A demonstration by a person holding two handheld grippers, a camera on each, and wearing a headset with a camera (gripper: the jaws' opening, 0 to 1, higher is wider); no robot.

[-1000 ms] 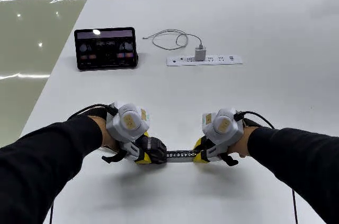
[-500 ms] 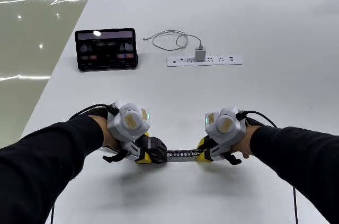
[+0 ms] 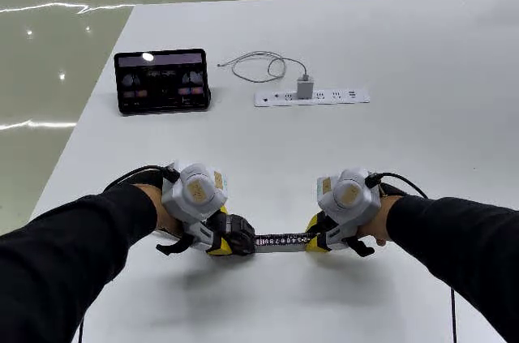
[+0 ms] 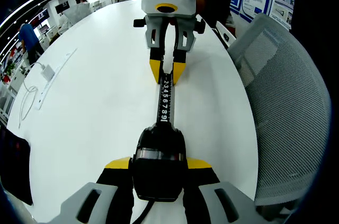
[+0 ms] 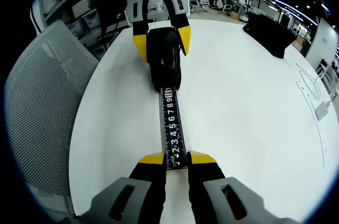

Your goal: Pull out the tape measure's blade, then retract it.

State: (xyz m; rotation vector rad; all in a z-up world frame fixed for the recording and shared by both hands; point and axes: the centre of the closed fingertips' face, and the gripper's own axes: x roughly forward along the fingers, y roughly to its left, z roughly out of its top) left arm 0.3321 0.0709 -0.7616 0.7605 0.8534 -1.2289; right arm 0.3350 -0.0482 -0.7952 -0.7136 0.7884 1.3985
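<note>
A black tape measure case lies low over the white table, and my left gripper is shut on it. In the left gripper view the case sits between the yellow-tipped jaws of my left gripper. A short length of numbered blade runs from the case to my right gripper, which is shut on the blade's end. Seen from the right gripper view, the blade leads from my right gripper to the case. About ten centimetres of the blade show.
A dark tablet stands at the back left. A white power strip with a charger and a looped cable lies behind the grippers. A grey mesh chair is at the near table edge. Office chairs stand beyond the far edge.
The right gripper has drawn a little to the right, and slightly more blade shows between the grippers. The left gripper and case have stayed nearly in place.
</note>
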